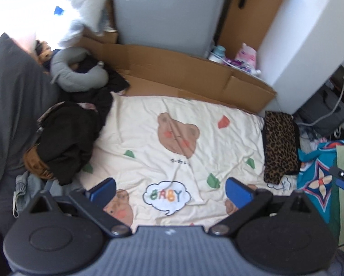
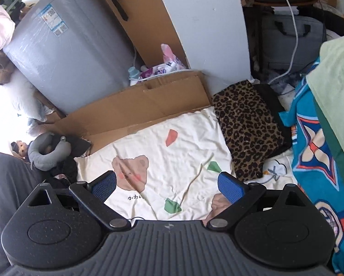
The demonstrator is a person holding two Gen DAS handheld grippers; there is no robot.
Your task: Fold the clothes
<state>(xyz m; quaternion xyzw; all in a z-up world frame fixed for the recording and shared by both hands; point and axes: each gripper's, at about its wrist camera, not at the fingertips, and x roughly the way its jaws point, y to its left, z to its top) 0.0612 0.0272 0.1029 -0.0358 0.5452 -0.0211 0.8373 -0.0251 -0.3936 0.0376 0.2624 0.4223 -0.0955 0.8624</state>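
Observation:
A heap of dark clothes (image 1: 73,138) lies at the left of a cream bear-print sheet (image 1: 172,138), with a brown garment (image 1: 36,164) and a denim piece (image 1: 27,188) beneath it. A folded leopard-print garment (image 1: 280,145) rests at the sheet's right edge, also in the right wrist view as the leopard-print garment (image 2: 247,126). My left gripper (image 1: 170,189) hovers open above the sheet (image 2: 172,156), holding nothing. My right gripper (image 2: 167,185) is open too, empty, left of the leopard garment. Part of the right gripper (image 1: 343,177) shows at the far right of the left wrist view.
Flattened cardboard (image 1: 183,73) borders the sheet's far side, against a grey appliance (image 1: 165,11) and a white panel (image 1: 305,34). A grey neck pillow (image 1: 77,73) lies beyond the dark heap. A blue patterned blanket (image 2: 319,161) lies on the right, a grey bag (image 2: 291,43) behind.

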